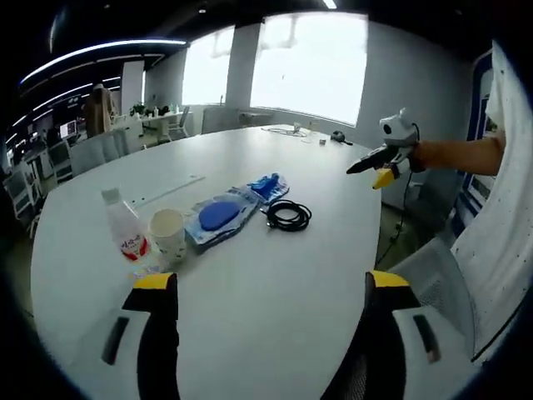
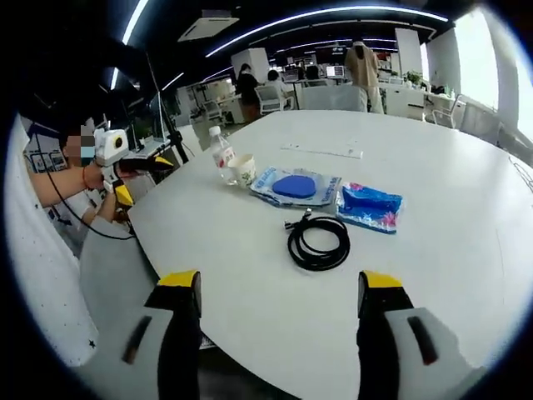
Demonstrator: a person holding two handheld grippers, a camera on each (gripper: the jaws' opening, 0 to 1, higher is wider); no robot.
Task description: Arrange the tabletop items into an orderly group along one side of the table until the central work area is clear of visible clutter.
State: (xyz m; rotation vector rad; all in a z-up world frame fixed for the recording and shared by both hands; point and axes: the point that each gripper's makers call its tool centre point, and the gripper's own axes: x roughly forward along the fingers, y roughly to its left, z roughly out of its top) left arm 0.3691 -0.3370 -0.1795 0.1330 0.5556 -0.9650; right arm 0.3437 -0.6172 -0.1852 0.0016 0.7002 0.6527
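Observation:
On the white oval table (image 1: 275, 283) (image 2: 466, 233) lie a small plastic bottle with a red label (image 1: 125, 227) (image 2: 221, 152), a paper cup (image 1: 168, 232) (image 2: 242, 170), a clear pack with a blue round item (image 1: 218, 216) (image 2: 295, 186), a blue pouch (image 1: 268, 186) (image 2: 369, 205) and a coiled black cable (image 1: 289, 215) (image 2: 318, 240). My left gripper (image 1: 271, 292) hovers open near the bottle and cup, holding nothing. My right gripper (image 2: 279, 292) stands open in front of the cable, empty. The right gripper (image 1: 379, 164) also appears in the left gripper view, above the table's far right edge, and the left gripper (image 2: 137, 167) in the right gripper view.
A person's arm and white dotted shirt (image 1: 500, 217) (image 2: 37, 275) stand by the table edge. A grey chair (image 1: 433, 292) sits at the table's side. Small items (image 1: 312, 136) lie at the far end. Desks, chairs and people (image 2: 350, 67) fill the room behind.

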